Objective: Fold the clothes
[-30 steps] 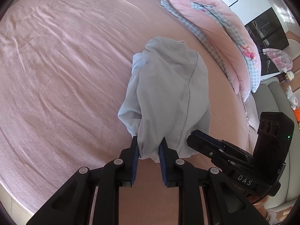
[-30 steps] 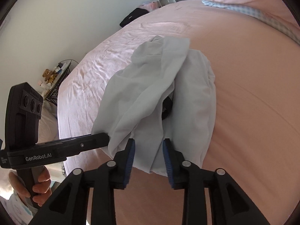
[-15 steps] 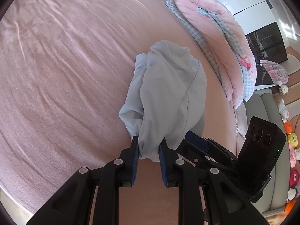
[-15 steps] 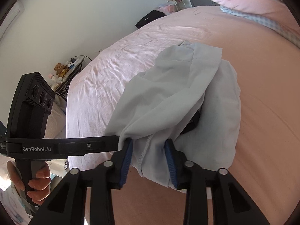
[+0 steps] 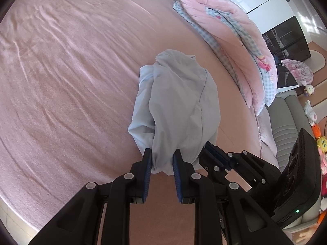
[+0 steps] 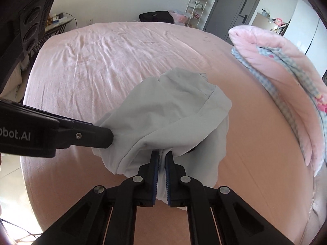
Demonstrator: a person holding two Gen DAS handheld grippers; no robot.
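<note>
The pale grey garment (image 5: 179, 110) is light, soft and limp — it sags in a bunch over the pink bed sheet (image 5: 67, 65), so hold it at hems or corners; the left gripper (image 5: 162, 159) pinches its near edge; the right gripper (image 6: 162, 159), whose jaws have just been closing, is pressed onto a fold beside it. A folded pink quilt (image 6: 286, 65) lies to the right — near, not touching.

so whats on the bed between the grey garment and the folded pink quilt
Nothing: in the left wrist view, only bare pink bedsheet separates the grey garment from the folded pink quilt.
</note>
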